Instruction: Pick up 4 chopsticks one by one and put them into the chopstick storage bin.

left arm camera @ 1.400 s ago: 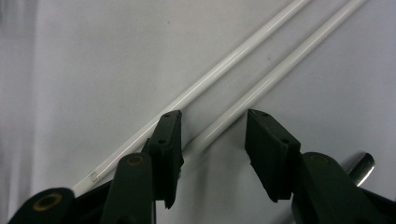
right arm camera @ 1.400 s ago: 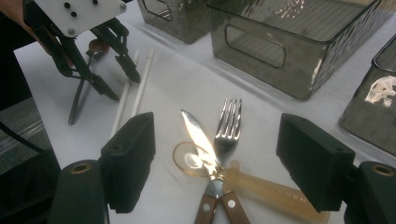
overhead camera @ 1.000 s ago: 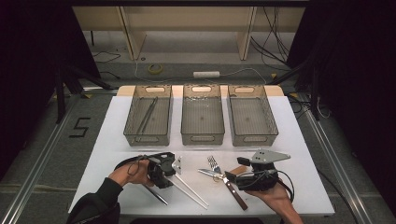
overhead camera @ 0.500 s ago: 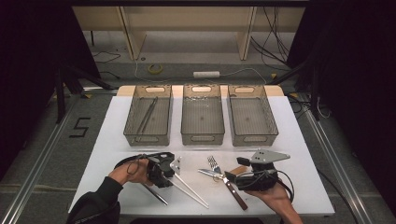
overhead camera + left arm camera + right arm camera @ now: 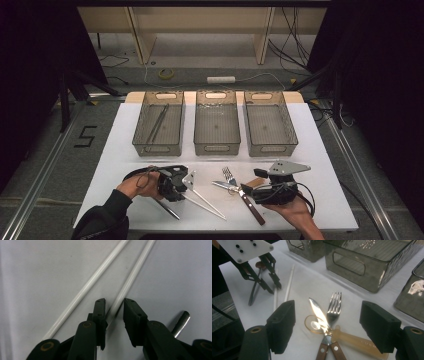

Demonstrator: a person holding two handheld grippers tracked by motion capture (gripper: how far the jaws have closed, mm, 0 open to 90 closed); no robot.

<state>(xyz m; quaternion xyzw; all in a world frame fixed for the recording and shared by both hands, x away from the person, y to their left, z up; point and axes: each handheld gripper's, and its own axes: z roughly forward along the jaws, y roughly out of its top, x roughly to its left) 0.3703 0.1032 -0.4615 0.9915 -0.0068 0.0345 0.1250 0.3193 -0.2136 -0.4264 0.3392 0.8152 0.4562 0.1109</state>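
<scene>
Two white chopsticks (image 5: 205, 202) lie side by side on the white table. My left gripper (image 5: 182, 194) is down over them. Its jaws have just been closing and straddle the right-hand chopstick (image 5: 132, 277). A sliver of gap still shows at the right pad, so my left gripper (image 5: 114, 302) is open. The other chopstick (image 5: 87, 287) lies just outside the jaws. My right gripper (image 5: 328, 306) stands wide open and low over a wooden-handled knife (image 5: 318, 312) and a fork (image 5: 334, 307), gripping neither. From there I also see the left gripper (image 5: 274, 288) farther off.
Three grey bins stand in a row at the back: left bin (image 5: 157, 148) with dark sticks inside, middle bin (image 5: 216, 148), right bin (image 5: 272, 148). A dark slim utensil (image 5: 167, 210) lies by the chopsticks. The table's front edge is close to both hands.
</scene>
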